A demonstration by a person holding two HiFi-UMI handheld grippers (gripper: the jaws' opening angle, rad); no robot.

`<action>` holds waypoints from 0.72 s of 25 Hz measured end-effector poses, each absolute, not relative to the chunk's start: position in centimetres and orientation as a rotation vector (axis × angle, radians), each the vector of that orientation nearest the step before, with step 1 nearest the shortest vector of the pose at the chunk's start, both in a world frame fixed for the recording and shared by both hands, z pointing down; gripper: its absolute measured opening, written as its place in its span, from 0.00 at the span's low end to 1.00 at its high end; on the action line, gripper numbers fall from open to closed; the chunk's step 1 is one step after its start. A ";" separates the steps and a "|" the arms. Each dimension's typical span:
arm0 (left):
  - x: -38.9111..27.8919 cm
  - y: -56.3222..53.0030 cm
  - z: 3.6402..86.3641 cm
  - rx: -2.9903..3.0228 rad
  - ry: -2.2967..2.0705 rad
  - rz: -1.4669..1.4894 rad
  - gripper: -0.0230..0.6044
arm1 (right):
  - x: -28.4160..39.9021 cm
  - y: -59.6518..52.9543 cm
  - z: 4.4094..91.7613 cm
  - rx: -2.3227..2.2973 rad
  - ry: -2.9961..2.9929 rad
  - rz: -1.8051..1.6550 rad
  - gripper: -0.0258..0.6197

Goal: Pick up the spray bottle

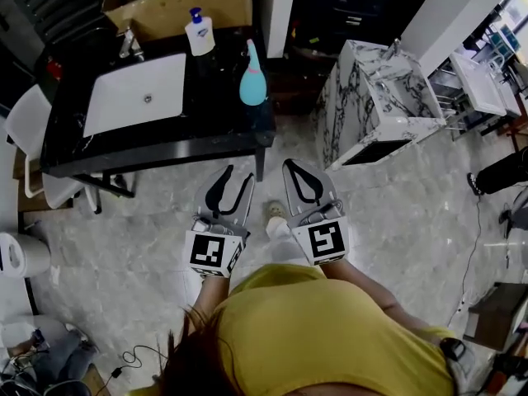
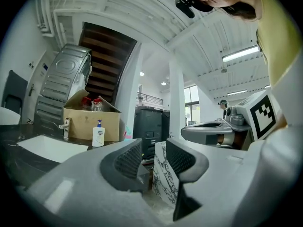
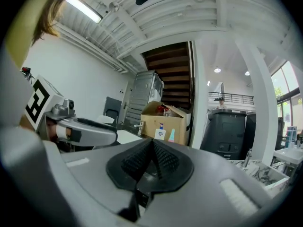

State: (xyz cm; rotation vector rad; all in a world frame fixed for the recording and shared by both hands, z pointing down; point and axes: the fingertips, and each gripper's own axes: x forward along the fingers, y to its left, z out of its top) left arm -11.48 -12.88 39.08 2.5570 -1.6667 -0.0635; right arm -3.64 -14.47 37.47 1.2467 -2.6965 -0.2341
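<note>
Listing by size, largest first.

- Tabletop (image 1: 177,145): black, straight ahead of the person. It carries the basin and both bottles.
- Marble cabinet (image 1: 363,97): right of the tabletop and apart from it. No part in the task.
- Basin (image 1: 136,93): white, sunk into the left half of the tabletop.
- Box (image 1: 177,2): cardboard, at the far edge of the tabletop, behind the bottles.
- Left tool (image 1: 238,176): held level, pointing at the near edge of the tabletop. Its own view shows the left tool (image 2: 154,157) released, jaws apart, with nothing between them.
- Right tool (image 1: 295,170): beside the left one, also level. Its own view shows the right tool (image 3: 152,150) clenched, pads together, empty.
- Spray bottle (image 1: 252,77): teal, upright, long axis vertical, standing on the tabletop near its right front corner. It lies ahead of both tools and well apart from them. It sits nearly in line with the left tool and off to the left of the right tool. In the right gripper view the spray bottle (image 3: 171,135) shows small in front of the box.
- Soap bottle (image 1: 198,33): white with a blue pump, farther back and left of the spray bottle, apart from it.

Judgement: the left tool is the nearer and is already parted. A level advance should meet the bottle's side across its upright axis.
</note>
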 end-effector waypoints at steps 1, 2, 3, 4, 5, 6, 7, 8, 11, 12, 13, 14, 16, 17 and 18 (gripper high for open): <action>-11.4 -14.3 39.2 2.550 -1.673 -0.064 0.30 | -3.6 -16.1 37.5 1.236 -2.697 -0.228 0.04; -11.4 -15.7 39.2 2.546 -1.682 -0.064 0.30 | -3.5 -17.7 37.5 1.229 -2.700 -0.222 0.04; -11.3 -17.1 39.2 2.544 -1.694 -0.062 0.30 | -3.4 -19.3 37.5 1.224 -2.706 -0.216 0.04; -11.3 -18.5 39.1 2.544 -1.707 -0.059 0.30 | -3.4 -20.8 37.5 1.216 -2.711 -0.211 0.04; -11.2 -19.9 39.0 2.541 -1.718 -0.056 0.30 | -3.4 -22.4 37.6 1.202 -2.716 -0.211 0.04; -11.2 -21.3 38.9 2.536 -1.729 -0.054 0.30 | -3.4 -23.8 37.8 1.184 -2.720 -0.214 0.04; -11.2 -22.6 38.7 2.528 -1.741 -0.052 0.30 | -3.5 -25.1 37.9 1.164 -2.725 -0.218 0.04; -11.2 -23.9 38.6 2.519 -1.753 -0.050 0.30 | -3.7 -26.2 37.9 1.145 -2.732 -0.218 0.04; -11.3 -27.1 38.8 2.491 -1.791 -0.031 0.30 | -4.1 -29.3 38.3 1.090 -2.753 -0.201 0.04; -11.2 -28.1 38.9 2.480 -1.805 -0.024 0.30 | -4.2 -30.2 38.6 1.071 -2.759 -0.196 0.04; -11.2 -29.0 39.0 2.468 -1.818 -0.018 0.30 | -4.2 -31.1 38.8 1.052 -2.765 -0.192 0.04; -11.3 -29.8 39.1 2.456 -1.831 -0.013 0.30 | -4.3 -31.9 39.1 1.033 -2.770 -0.189 0.04; -11.5 -31.4 39.3 2.438 -1.853 -0.002 0.30 | -4.6 -33.3 39.5 0.996 -2.783 -0.187 0.04; -11.6 -32.2 39.5 2.432 -1.862 0.004 0.30 | -4.8 -33.9 39.7 0.981 -2.790 -0.187 0.04; -11.7 -32.8 39.6 2.426 -1.867 0.012 0.30 | -4.9 -34.4 39.8 0.971 -2.795 -0.185 0.04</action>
